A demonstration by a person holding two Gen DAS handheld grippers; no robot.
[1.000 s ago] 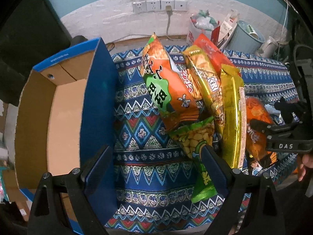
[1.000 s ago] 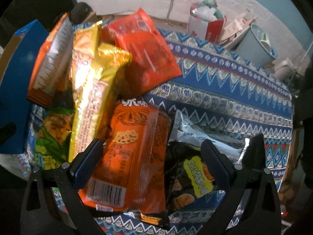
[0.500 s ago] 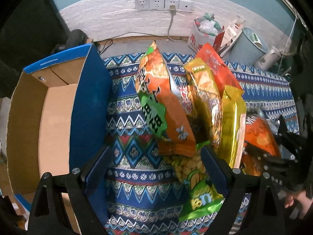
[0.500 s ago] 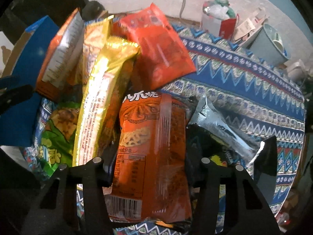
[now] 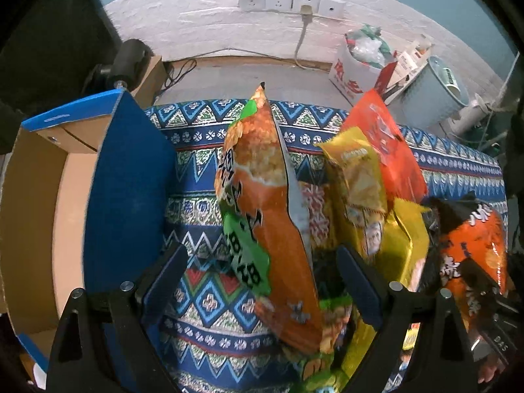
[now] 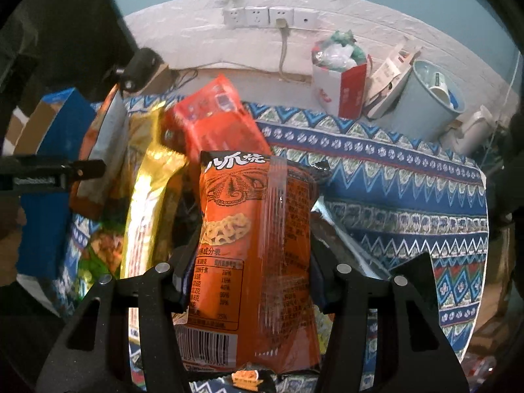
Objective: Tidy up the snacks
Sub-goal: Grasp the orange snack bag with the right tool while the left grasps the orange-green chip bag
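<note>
A pile of snack bags lies on a patterned blue cloth (image 5: 203, 177). In the right wrist view my right gripper (image 6: 249, 278) is shut on an orange bag with a printed octopus (image 6: 255, 245), lifted off the pile; the bag also shows in the left wrist view (image 5: 471, 255). My left gripper (image 5: 262, 281) is open, its fingers on either side of an orange and green bag (image 5: 265, 216) without touching it. Gold (image 6: 150, 203) and red (image 6: 213, 121) bags lie beside them. An open blue cardboard box (image 5: 124, 196) stands at the left.
A red and white paper bag (image 6: 340, 88) full of rubbish, a pale bin (image 6: 429, 98) and a wall socket strip (image 5: 288, 0) stand beyond the cloth. A dark silver-lined bag (image 6: 347, 245) lies under the lifted one.
My right gripper closed on the orange octopus bag and raised it. My left gripper moved forward around the orange and green bag, staying open.
</note>
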